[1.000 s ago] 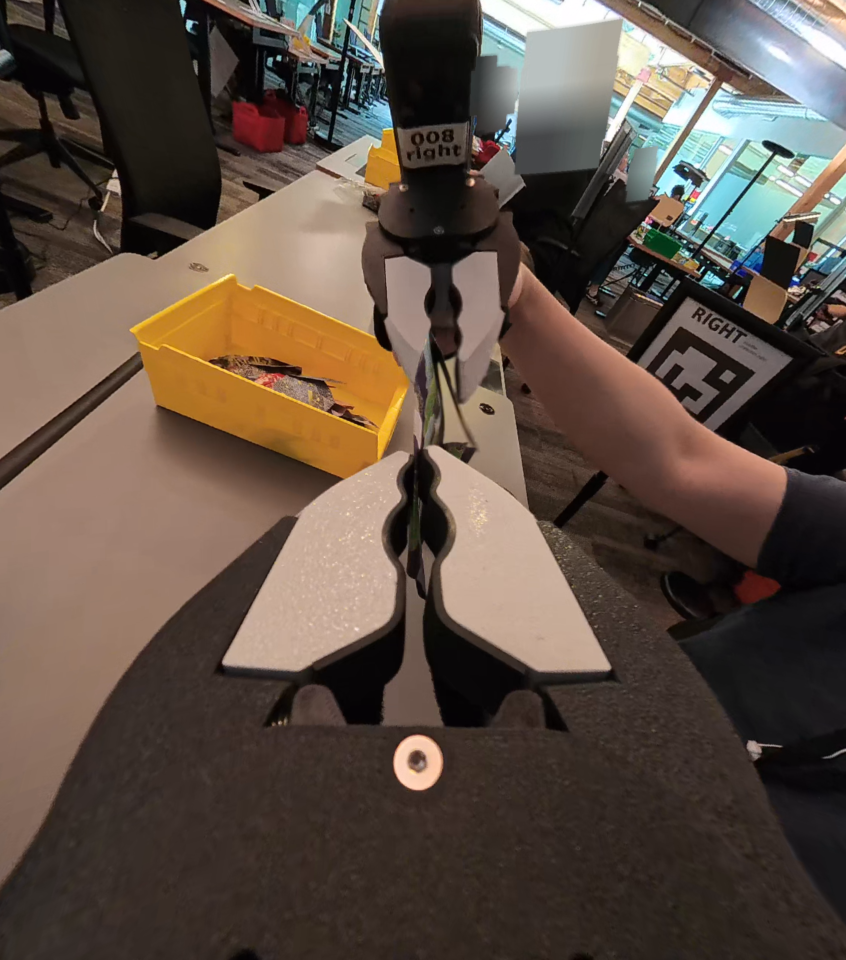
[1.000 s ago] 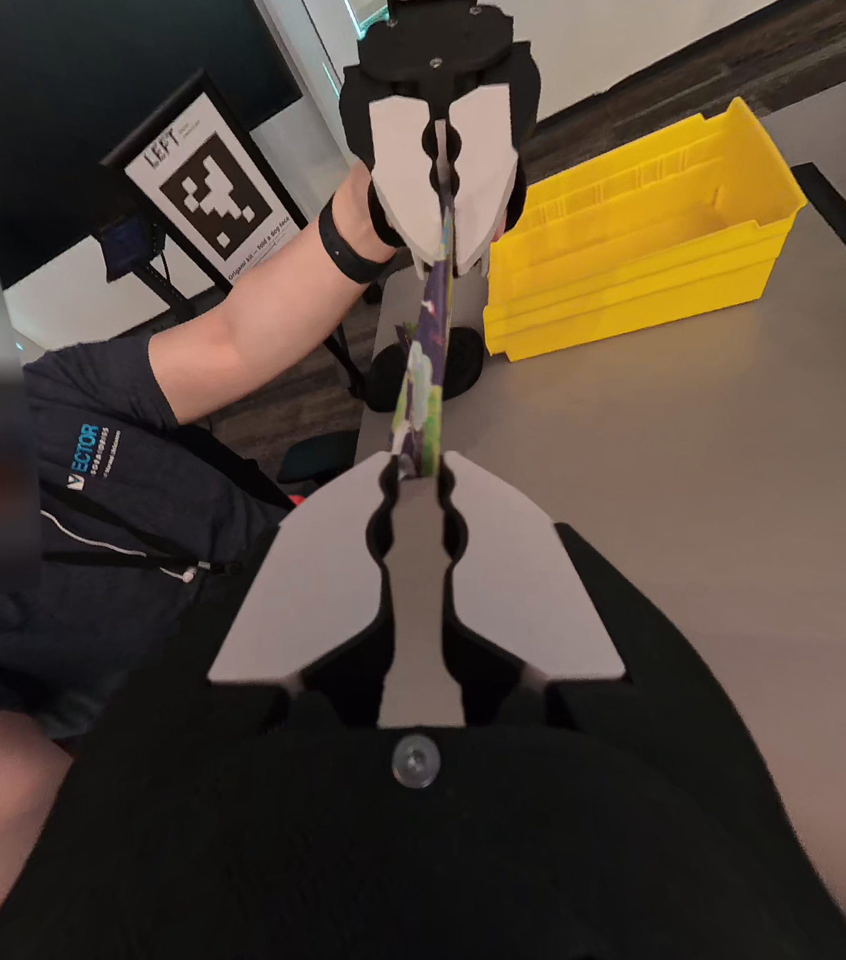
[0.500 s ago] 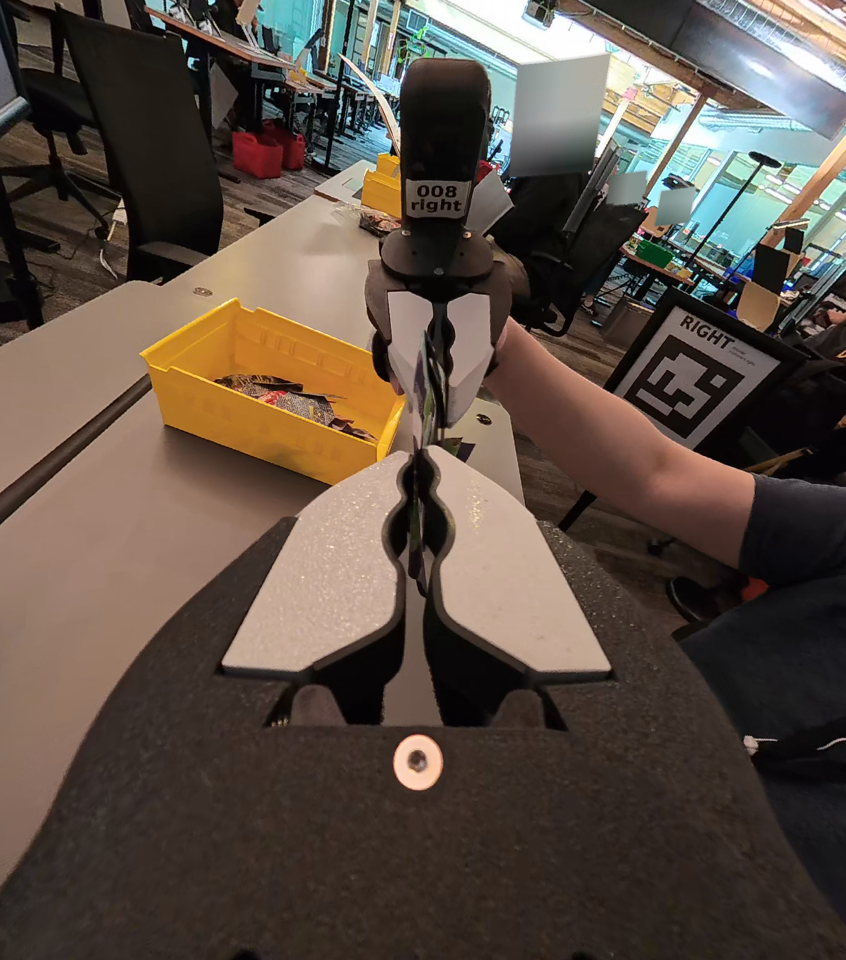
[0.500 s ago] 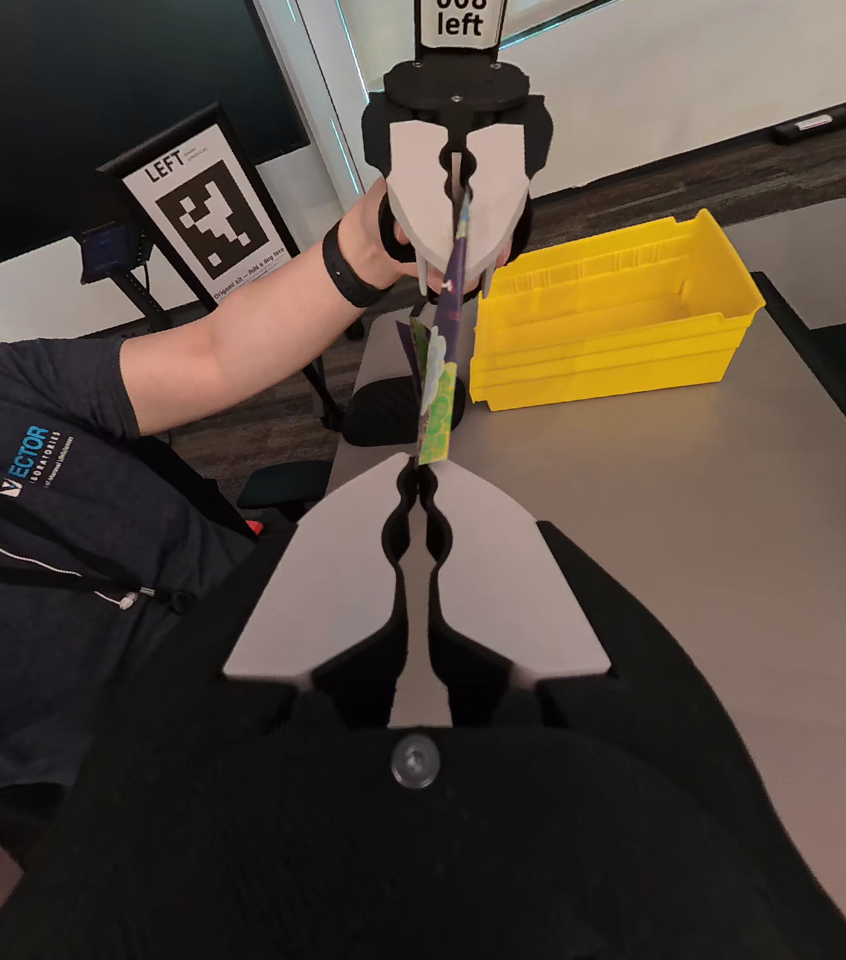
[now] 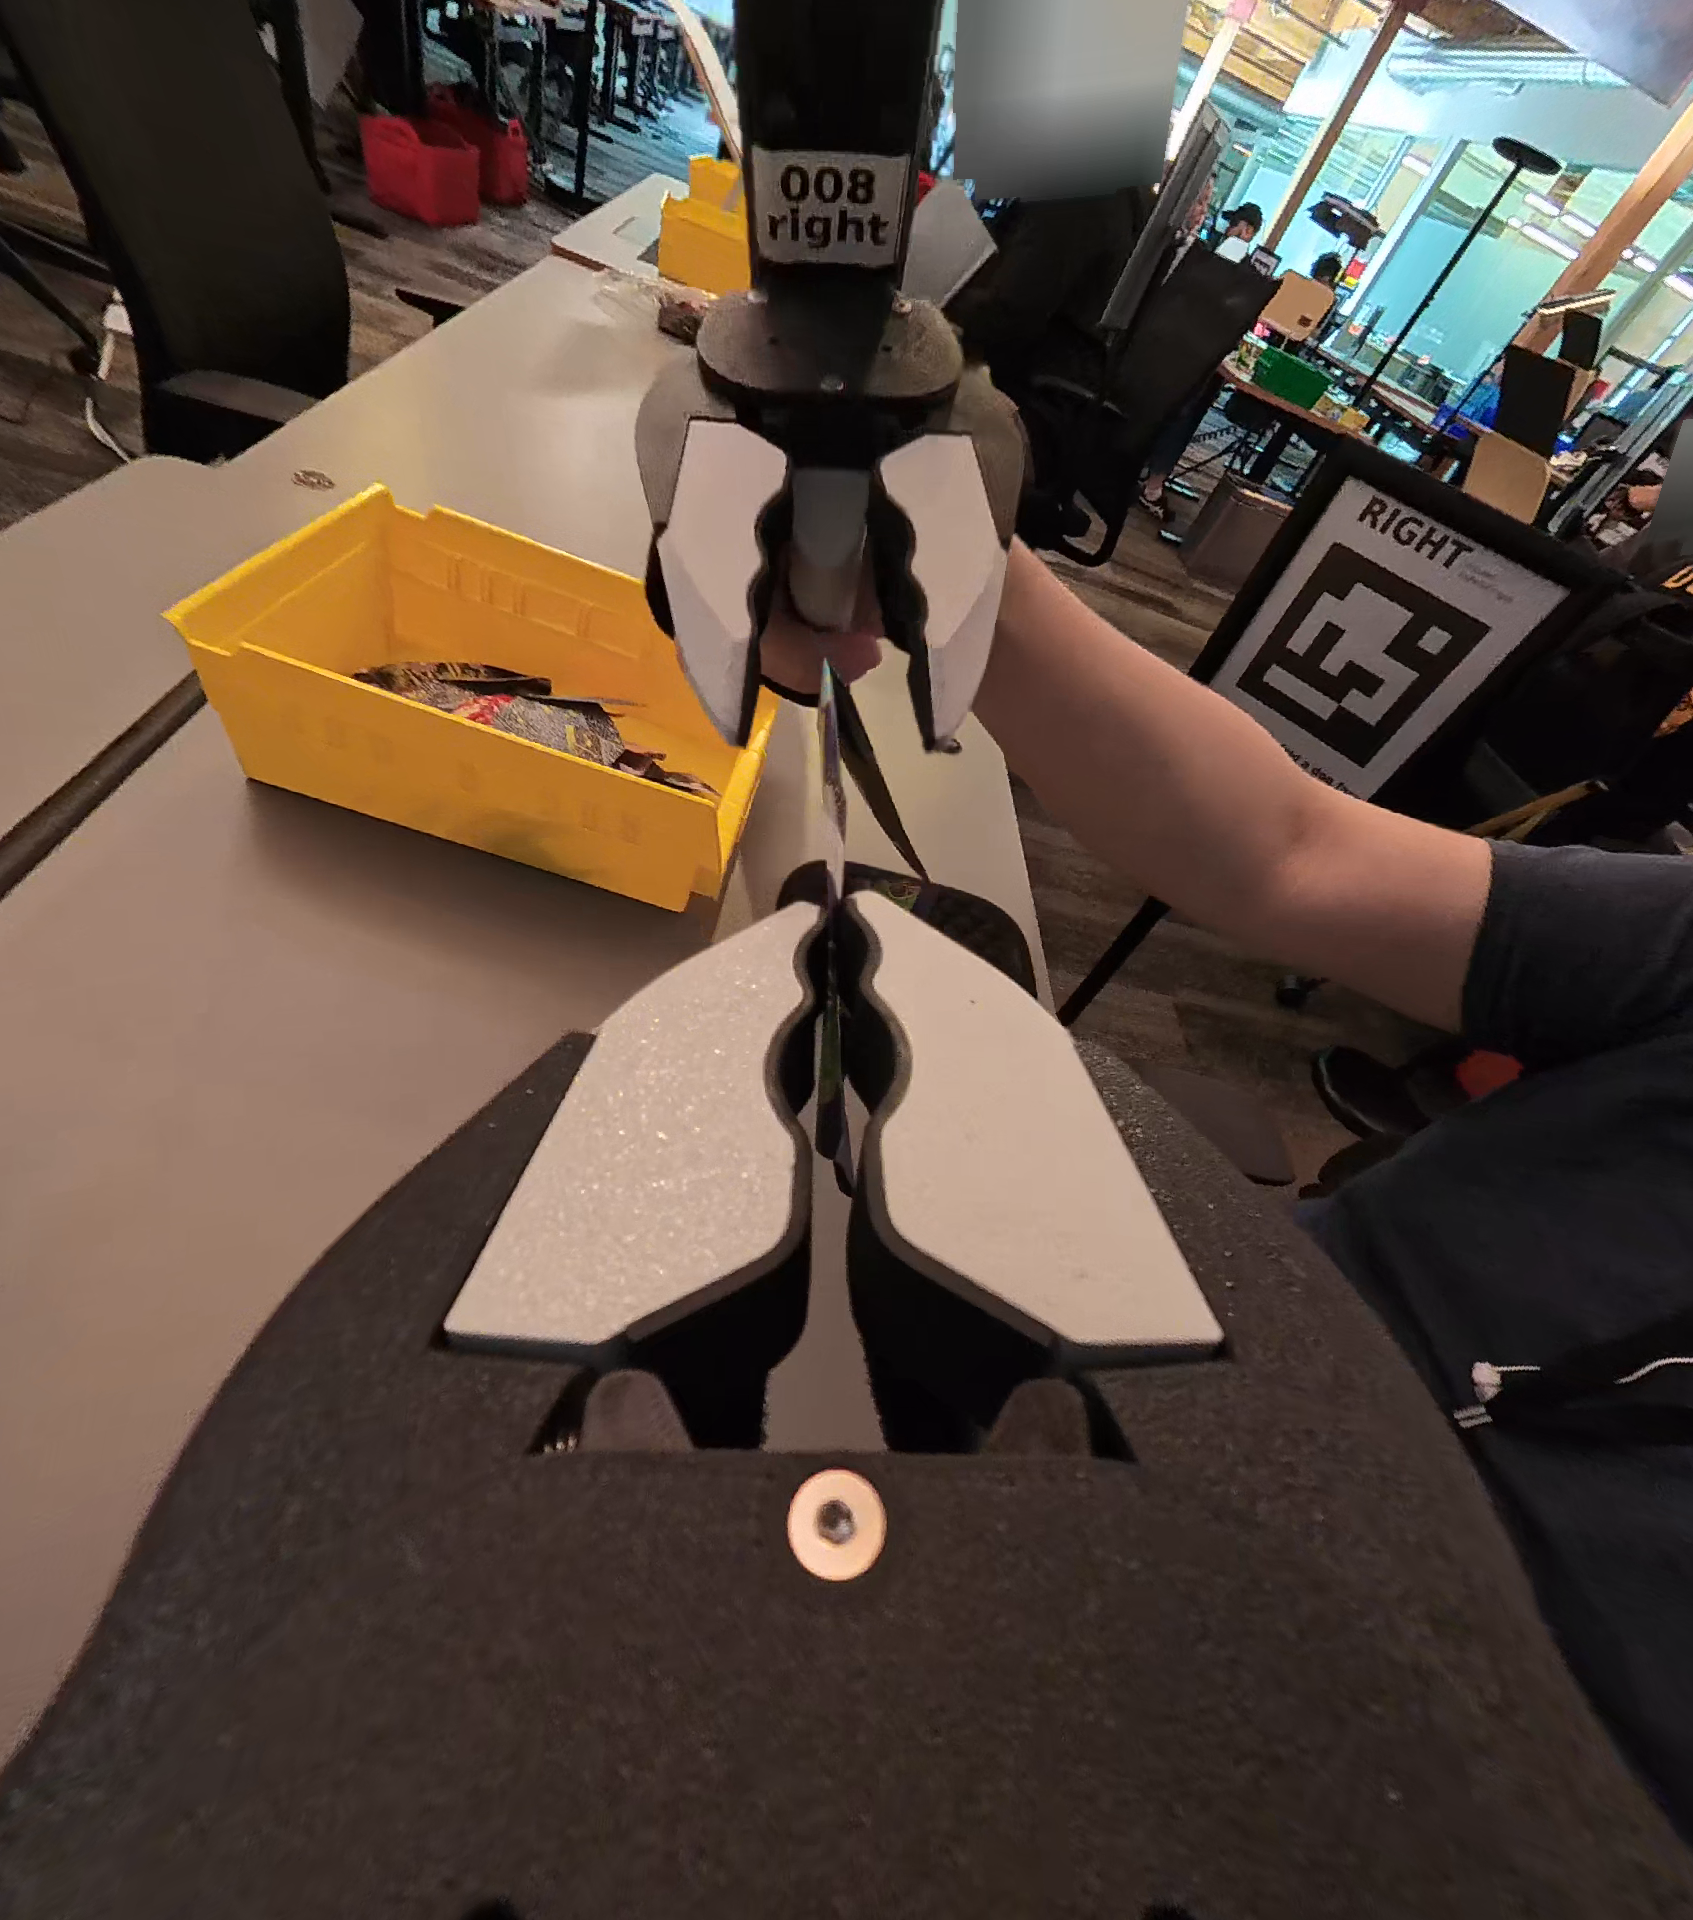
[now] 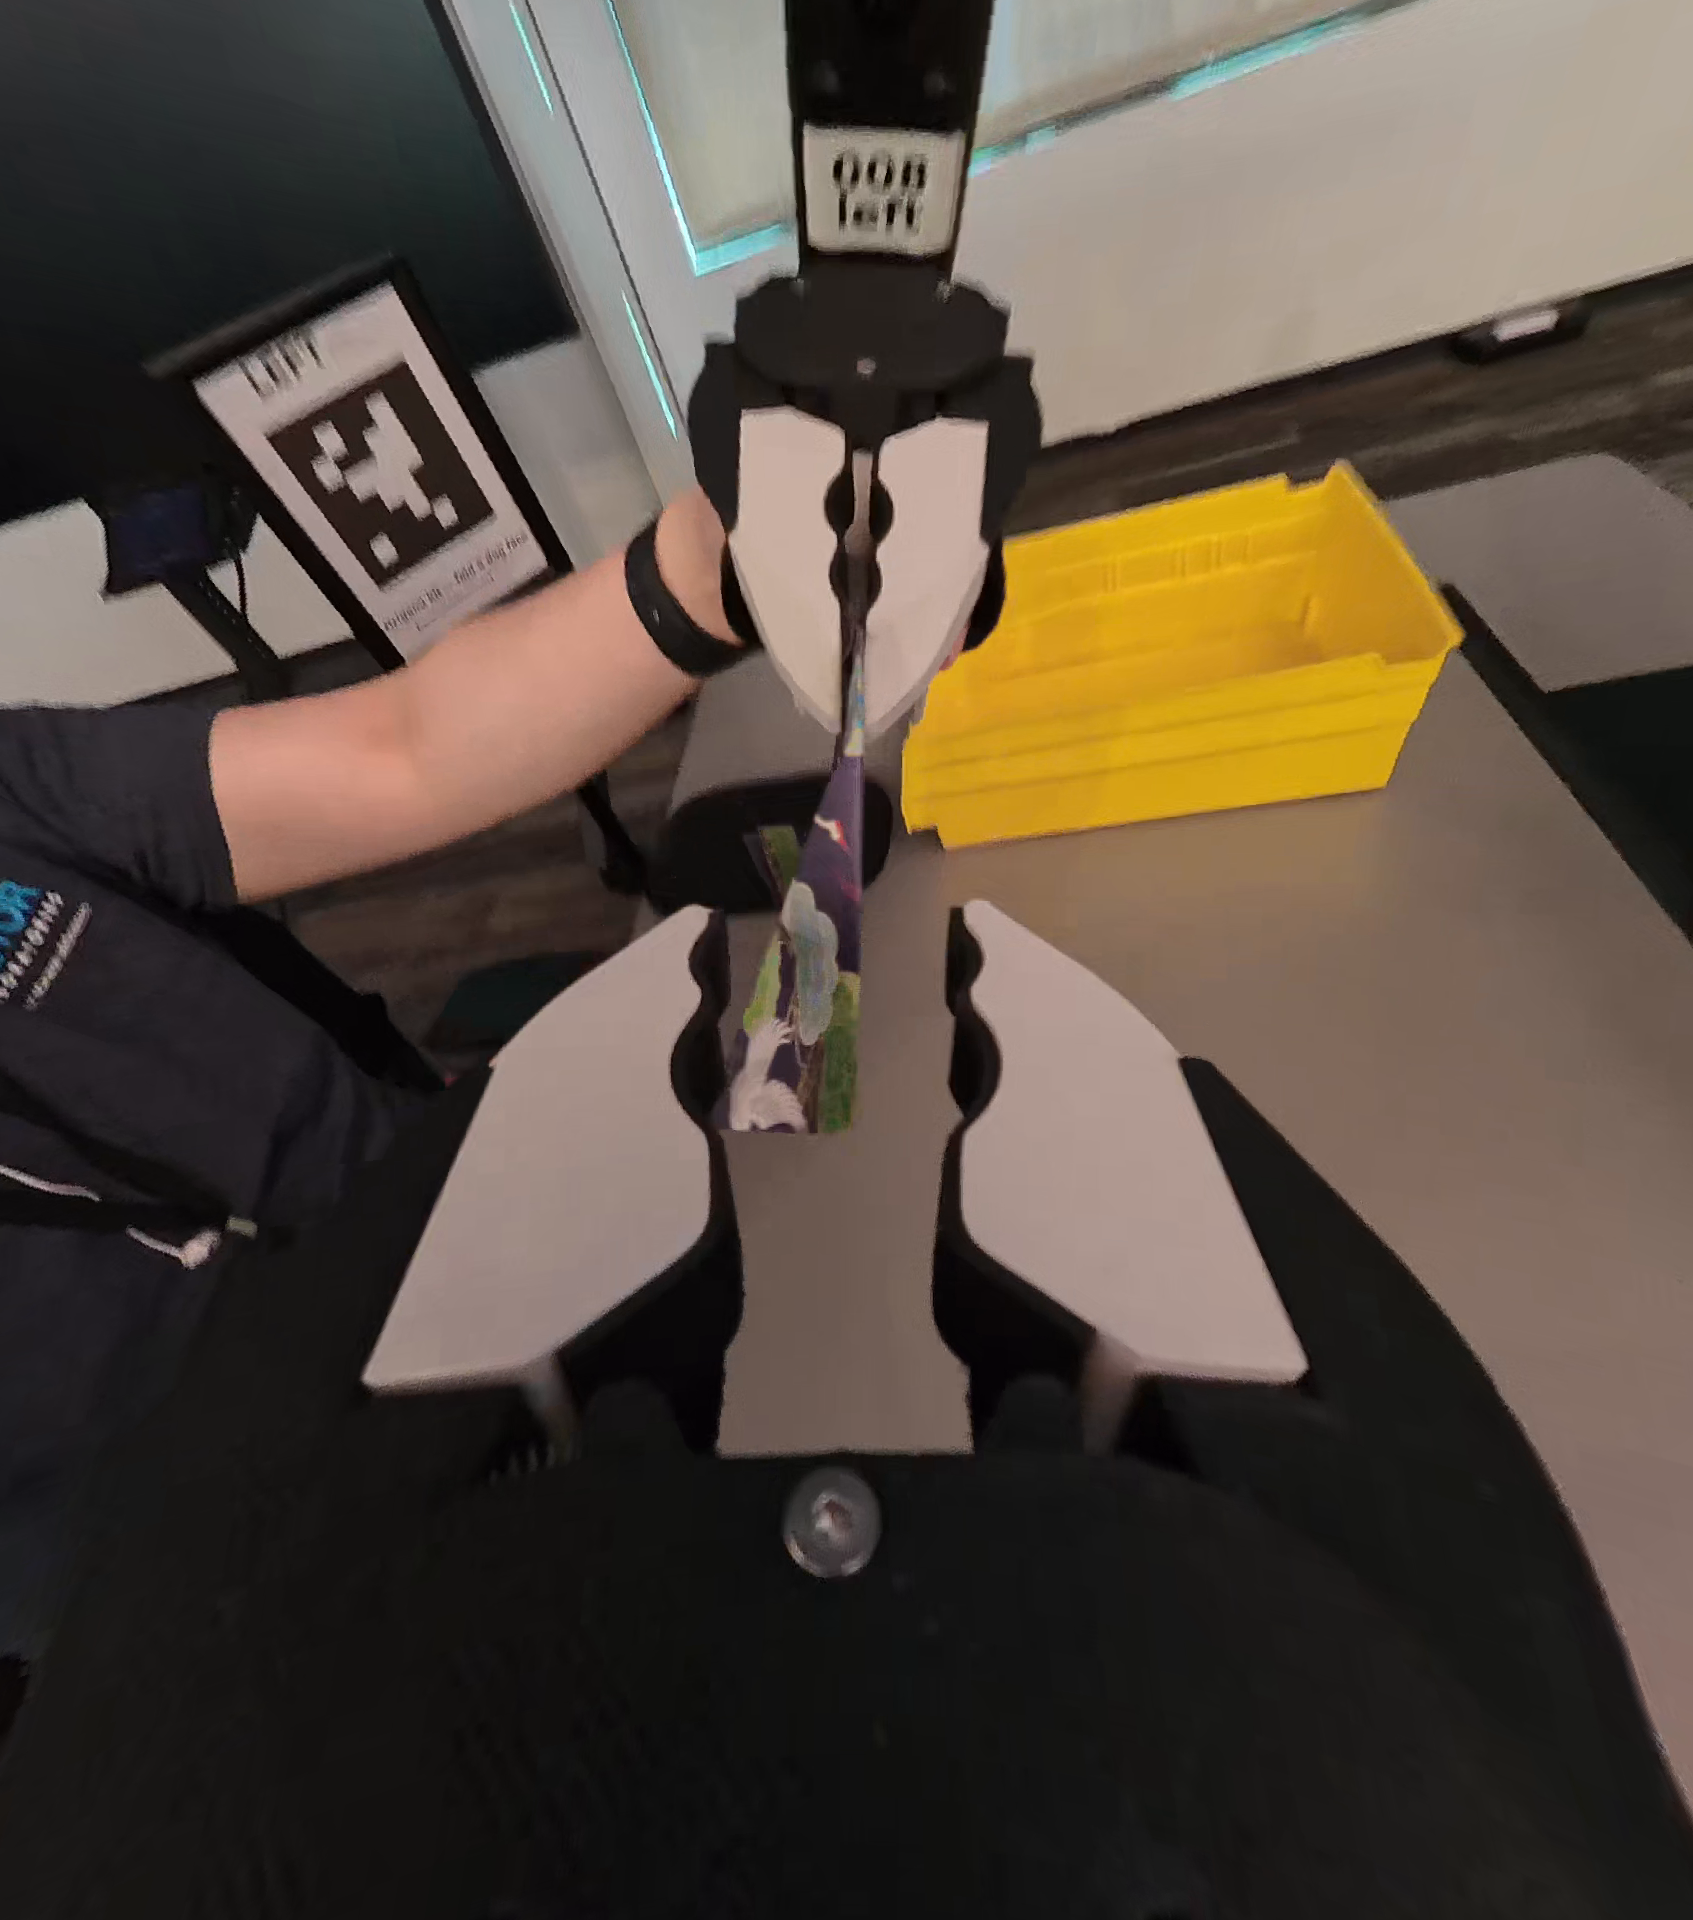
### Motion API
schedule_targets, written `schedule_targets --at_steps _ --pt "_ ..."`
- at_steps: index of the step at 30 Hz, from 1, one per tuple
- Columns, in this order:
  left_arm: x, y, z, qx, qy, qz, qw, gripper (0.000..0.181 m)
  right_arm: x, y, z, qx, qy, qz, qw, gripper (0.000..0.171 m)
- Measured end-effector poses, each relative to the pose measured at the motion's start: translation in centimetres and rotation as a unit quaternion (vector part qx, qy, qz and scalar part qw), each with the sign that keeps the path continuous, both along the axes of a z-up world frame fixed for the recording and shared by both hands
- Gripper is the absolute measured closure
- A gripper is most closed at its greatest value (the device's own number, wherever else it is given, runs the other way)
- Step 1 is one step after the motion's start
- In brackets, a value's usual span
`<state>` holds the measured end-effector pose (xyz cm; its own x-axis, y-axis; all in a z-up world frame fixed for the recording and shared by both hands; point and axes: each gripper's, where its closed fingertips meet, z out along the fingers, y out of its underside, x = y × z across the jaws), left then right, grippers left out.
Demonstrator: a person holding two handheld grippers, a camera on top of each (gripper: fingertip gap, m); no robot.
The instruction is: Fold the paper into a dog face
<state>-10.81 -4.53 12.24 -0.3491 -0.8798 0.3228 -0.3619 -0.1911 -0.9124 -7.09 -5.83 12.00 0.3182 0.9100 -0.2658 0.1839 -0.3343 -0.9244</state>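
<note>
Left gripper: our jaws pinch the folded patterned paper, keeping it aloft.
Right gripper: our jaws gape, gripping nothing.

This is an open-plan office or lab workspace. Long grey desks run in rows with black swivel office chairs beside them over a dark wood-look floor, and farther off stand glass partition walls, exposed timber posts and cluttered work tables. A yellow plastic storage bin of paper scraps sits on the near desk, and a black-framed board with a square black-and-white marker stands on the floor beside it.
</note>
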Motion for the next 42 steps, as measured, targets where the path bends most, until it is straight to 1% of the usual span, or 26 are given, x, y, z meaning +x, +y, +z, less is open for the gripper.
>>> schedule_targets --at_steps 1,2,3,5,7,9,10,13,15,17,19,21,23,26,27,30,31,33,35,36,37,39,41,42 --pt "0.1 -0.1 -0.5 -0.005 0.005 -0.006 1.000 0.181 -0.2 -0.1 -1.1 -0.006 -0.025 0.008 1.000 0.139" --pt "0.3 -0.2 -1.2 -0.009 0.012 -0.008 1.000 0.181 -0.2 -0.2 -2.3 -0.014 -0.051 0.018 0.998 0.165" --pt "0.4 -0.1 -2.0 -0.014 0.021 -0.007 1.000 0.181 -0.1 -0.2 -3.5 -0.029 -0.066 0.023 0.997 0.170" --pt "0.4 -0.3 -4.0 -0.036 0.040 -0.011 0.998 0.181 0.0 -0.1 -5.7 -0.078 -0.065 0.020 0.995 0.170" --pt "0.3 -0.4 -6.7 -0.067 0.065 -0.012 0.996 0.178 0.0 -0.1 -8.4 -0.146 -0.047 0.010 0.988 0.170" --pt "-0.3 -0.3 -9.8 -0.085 0.093 -0.004 0.992 0.164 -0.1 -0.2 -11.9 -0.203 -0.033 0.000 0.979 0.170" --pt "-0.8 0.0 -11.5 -0.085 0.111 0.006 0.990 0.159 -0.1 -0.5 -13.9 -0.238 -0.028 -0.005 0.971 0.170" --pt "-2.5 1.0 -16.1 -0.050 0.159 0.039 0.985 0.155 -0.6 -1.0 -19.6 -0.335 -0.006 -0.015 0.942 0.170" --pt "-3.2 0.7 -17.9 -0.031 0.175 0.042 0.983 0.153 -0.9 -1.3 -22.8 -0.379 -0.008 -0.017 0.925 0.170" --pt "-3.0 -0.6 -18.7 -0.010 0.163 0.022 0.986 0.152 -1.0 -1.5 -25.1 -0.390 -0.031 -0.014 0.920 0.170" --pt "-2.3 -1.9 -20.3 0.031 0.163 0.001 0.986 0.154 -0.9 -1.6 -26.8 -0.381 -0.067 -0.013 0.922 0.170" --pt "-1.5 -2.8 -22.5 0.081 0.166 -0.013 0.983 0.157 -1.2 -1.4 -26.4 -0.372 -0.059 -0.004 0.927 0.170" --pt "-0.8 -2.9 -24.6 0.123 0.178 -0.015 0.976 0.160 -0.9 -0.8 -26.8 -0.343 -0.085 -0.024 0.935 0.169" --pt "-0.4 -2.7 -26.2 0.146 0.190 -0.013 0.971 0.163 -1.1 -0.6 -26.5 -0.311 -0.101 -0.030 0.945 0.150" --pt "-0.4 -2.5 -26.5 0.152 0.192 -0.011 0.970 0.164 -1.1 -0.5 -26.4 -0.294 -0.111 -0.034 0.949 0.146" --pt "-0.6 -2.0 -27.3 0.164 0.206 -0.008 0.965 0.167 0.0 0.7 -26.5 -0.217 -0.159 -0.077 0.960 0.130" --pt "-0.6 -2.0 -27.4 0.166 0.209 -0.011 0.964 0.168 0.4 1.1 -26.3 -0.183 -0.176 -0.091 0.963 0.134" --pt "-0.6 -1.9 -27.5 0.169 0.210 -0.009 0.963 0.171 0.4 1.6 -24.8 -0.097 -0.178 -0.103 0.974 0.142" --pt "-0.6 -1.8 -27.6 0.176 0.213 -0.008 0.961 0.171 -1.3 0.8 -22.9 -0.013 -0.151 -0.068 0.986 0.150" --pt "-0.6 -1.8 -27.7 0.183 0.214 -0.006 0.960 0.172 -2.0 0.1 -22.7 0.011 -0.149 -0.044 0.988 0.155" --pt "-0.5 -1.8 -27.7 0.189 0.213 -0.003 0.959 0.174 -2.5 -0.3 -22.7 0.017 -0.155 -0.031 0.987 0.159" --pt "-0.5 -1.9 -27.7 0.198 0.207 -0.002 0.958 0.171 -3.5 -1.2 -23.4 -0.013 -0.158 0.002 0.987 0.166" --pt "-0.4 -1.8 -27.7 0.207 0.202 0.001 0.957 0.172 -4.1 -1.8 -24.5 -0.047 -0.171 0.034 0.984 0.168" --pt "-0.4 -1.8 -27.7 0.212 0.199 0.003 0.957 0.173 -4.3 -2.0 -25.2 -0.049 -0.186 0.047 0.980 0.169"
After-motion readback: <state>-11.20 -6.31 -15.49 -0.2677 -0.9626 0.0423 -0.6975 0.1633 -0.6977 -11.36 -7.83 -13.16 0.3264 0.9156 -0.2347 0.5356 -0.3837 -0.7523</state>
